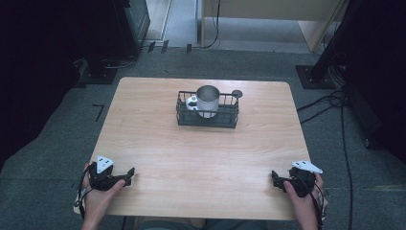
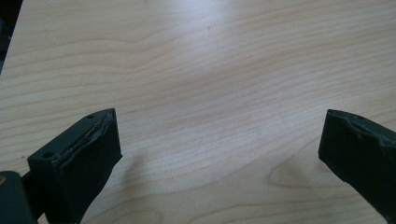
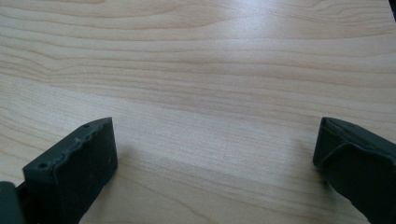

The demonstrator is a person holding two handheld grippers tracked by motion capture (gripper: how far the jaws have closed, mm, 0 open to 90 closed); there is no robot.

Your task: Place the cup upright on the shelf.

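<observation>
Both tools, left tool (image 1: 128, 173) and right tool (image 1: 275, 178), are sitting jaws apart, empty, the mug (image 1: 208, 99) in its wire basket (image 1: 183, 116) lying well ahead, midway between them.

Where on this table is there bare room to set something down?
Most of the table is bare: the wide stretch between the basket and the two hand-held grippers, left and right, plus the strips either side of the basket. It is crowded only at the far middle, where the mug sits in the basket.
</observation>
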